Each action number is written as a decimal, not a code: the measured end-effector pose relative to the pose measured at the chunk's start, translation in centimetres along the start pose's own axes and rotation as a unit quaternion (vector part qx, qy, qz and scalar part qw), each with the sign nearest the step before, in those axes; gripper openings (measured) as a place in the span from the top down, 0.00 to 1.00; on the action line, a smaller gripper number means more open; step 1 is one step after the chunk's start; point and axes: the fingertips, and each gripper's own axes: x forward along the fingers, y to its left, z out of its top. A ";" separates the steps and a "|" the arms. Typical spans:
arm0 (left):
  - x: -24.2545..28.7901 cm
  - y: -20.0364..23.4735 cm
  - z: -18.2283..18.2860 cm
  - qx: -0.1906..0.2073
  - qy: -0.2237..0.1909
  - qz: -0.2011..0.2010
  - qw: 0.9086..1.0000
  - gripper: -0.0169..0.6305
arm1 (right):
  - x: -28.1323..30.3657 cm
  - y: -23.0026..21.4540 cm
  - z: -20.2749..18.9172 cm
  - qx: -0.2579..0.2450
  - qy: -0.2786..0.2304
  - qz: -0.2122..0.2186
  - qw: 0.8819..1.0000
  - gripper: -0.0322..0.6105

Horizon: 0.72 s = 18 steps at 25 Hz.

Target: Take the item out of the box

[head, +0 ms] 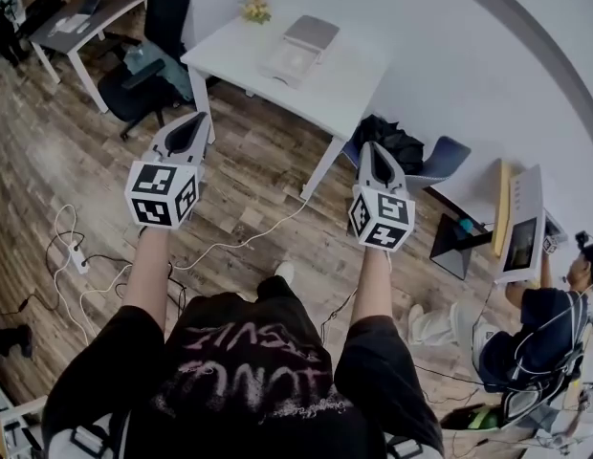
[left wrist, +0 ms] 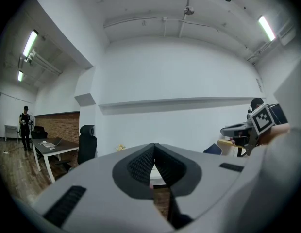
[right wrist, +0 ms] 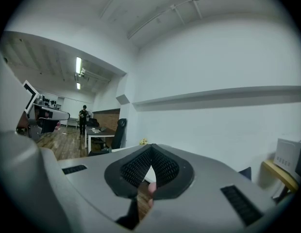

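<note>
I hold my left gripper (head: pixel 197 120) and right gripper (head: pixel 374 148) up over the wooden floor (head: pixel 268 185), each one's fingers closed tight on nothing. The box (head: pixel 295 54) sits on the white tabletop (head: pixel 349 89), well ahead of both.

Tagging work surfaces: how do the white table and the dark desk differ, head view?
The white table has a white top; the dark desk a dark grey one. The white table stands nearer the person; the dark desk farther off, upper left. The white table carries a pale box and a small yellow bunch; the dark desk a laptop. Both have white legs and stand on the wood floor.
</note>
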 end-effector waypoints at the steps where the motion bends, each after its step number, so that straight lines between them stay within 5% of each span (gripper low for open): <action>1: 0.3 0.1 -0.1 0.000 0.001 -0.001 1.000 0.97 | 0.2 0.0 -0.1 0.001 0.001 -0.001 1.000 0.94; 18: 8.7 1.3 -1.1 0.003 0.006 -0.010 1.000 0.97 | 8.4 -3.4 -0.8 0.002 -0.002 -0.003 1.000 0.94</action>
